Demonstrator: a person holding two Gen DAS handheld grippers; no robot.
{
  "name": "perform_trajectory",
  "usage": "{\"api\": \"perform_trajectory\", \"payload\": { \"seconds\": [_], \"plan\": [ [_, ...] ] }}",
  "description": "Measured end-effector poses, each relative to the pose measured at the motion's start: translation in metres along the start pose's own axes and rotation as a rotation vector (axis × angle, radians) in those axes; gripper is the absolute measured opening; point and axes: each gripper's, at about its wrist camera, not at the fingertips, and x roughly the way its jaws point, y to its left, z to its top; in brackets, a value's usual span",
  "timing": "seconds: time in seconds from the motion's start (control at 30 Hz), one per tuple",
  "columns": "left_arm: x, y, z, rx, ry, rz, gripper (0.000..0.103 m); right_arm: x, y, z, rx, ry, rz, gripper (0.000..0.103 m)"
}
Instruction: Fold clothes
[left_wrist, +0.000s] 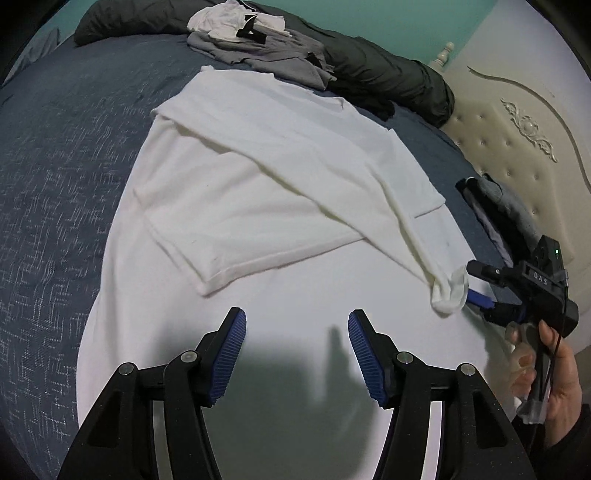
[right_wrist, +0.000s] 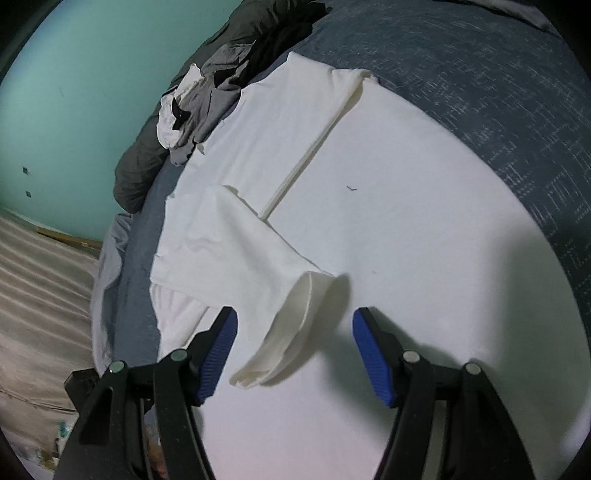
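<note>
Both claws apart, empty: left (left_wrist: 297, 354) over shirt (left_wrist: 258, 177); right (right_wrist: 295, 354) w/ cuff (right_wrist: 291, 332) between pads, unclamped. Sleeve-fold step; next prob. needs gripping cuff.

The white shirt (left_wrist: 280, 173) is a soft, matt knit cloth, smooth with faint ribbing, its sleeve cuff (right_wrist: 291, 332) doubled and slightly fuzzy at the edge. The bedspread (left_wrist: 55, 177) is a coarser woven cloth, dark blue flecked with pale threads. The left gripper (left_wrist: 297, 354) has matt black plastic arms, small shiny metal pivot pins and ridged blue pads (left_wrist: 231, 350), probably rubber. The headboard (left_wrist: 517, 147) looks like cream buttoned leatherette with a slight sheen. The grey clothes pile (left_wrist: 258, 48) is limp, matt jersey.
</note>
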Motion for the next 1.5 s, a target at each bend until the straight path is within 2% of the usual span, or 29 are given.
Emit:
{"api": "perform_trajectory", "payload": {
  "seconds": [0.03, 0.07, 0.1, 0.13, 0.17, 0.27, 0.53, 0.67, 0.83, 0.9, 0.93, 0.97, 1.13, 1.3, 1.33, 1.37, 1.43, 1.5],
  "plan": [
    [0.0, 0.0, 0.0, 0.011, -0.001, 0.005, 0.062, 0.001, 0.001, 0.0, -0.006, -0.002, -0.011, 0.061],
    [-0.001, 0.0, -0.001, 0.017, -0.003, 0.007, 0.062, 0.002, 0.002, 0.0, -0.01, -0.004, -0.015, 0.047],
    [-0.002, 0.001, -0.001, 0.018, -0.004, 0.004, 0.062, 0.003, 0.002, -0.001, -0.012, -0.005, -0.014, 0.037],
    [-0.003, 0.003, -0.001, 0.012, -0.004, -0.001, 0.062, 0.004, 0.002, -0.001, -0.014, -0.007, -0.012, 0.02],
    [-0.003, 0.004, -0.002, 0.006, -0.004, -0.004, 0.062, 0.004, 0.001, -0.001, -0.009, -0.011, -0.01, 0.011],
    [-0.006, 0.009, -0.001, -0.012, -0.007, -0.01, 0.062, -0.002, 0.0, -0.002, -0.005, -0.041, -0.011, 0.003],
    [-0.009, 0.021, 0.004, -0.066, -0.028, -0.001, 0.062, -0.06, -0.007, 0.007, 0.003, -0.175, -0.008, 0.002],
    [-0.01, 0.025, 0.01, -0.075, -0.038, 0.012, 0.062, -0.058, -0.036, 0.012, 0.05, -0.183, -0.088, 0.002],
    [-0.011, 0.029, 0.026, -0.075, -0.056, 0.031, 0.063, -0.049, -0.066, 0.014, 0.155, -0.143, -0.052, 0.006],
    [-0.009, 0.032, 0.035, -0.074, -0.06, 0.042, 0.064, -0.05, -0.062, 0.014, 0.145, -0.139, -0.04, 0.02],
    [-0.009, 0.034, 0.04, -0.071, -0.063, 0.054, 0.064, -0.05, -0.059, 0.014, 0.134, -0.137, -0.034, 0.041],
    [-0.008, 0.037, 0.044, -0.067, -0.066, 0.067, 0.064, -0.049, -0.054, 0.013, 0.124, -0.132, -0.024, 0.051],
    [-0.005, 0.051, 0.071, -0.041, -0.09, 0.134, 0.064, -0.029, -0.031, 0.009, 0.044, -0.064, -0.033, 0.051],
    [0.001, 0.073, 0.095, -0.038, -0.105, 0.195, 0.064, -0.017, -0.024, 0.005, 0.016, -0.02, -0.045, 0.051],
    [0.003, 0.078, 0.1, -0.043, -0.111, 0.206, 0.064, -0.016, -0.024, 0.006, 0.014, -0.019, -0.049, 0.047],
    [0.004, 0.082, 0.104, -0.05, -0.117, 0.212, 0.064, -0.016, -0.024, 0.005, 0.019, -0.021, -0.044, 0.035],
    [0.007, 0.089, 0.113, -0.061, -0.124, 0.219, 0.064, -0.015, -0.027, 0.004, 0.029, -0.012, -0.03, 0.021],
    [0.011, 0.095, 0.122, -0.058, -0.128, 0.229, 0.064, -0.013, -0.026, 0.003, 0.019, 0.0, -0.018, 0.012]
  ]
}}
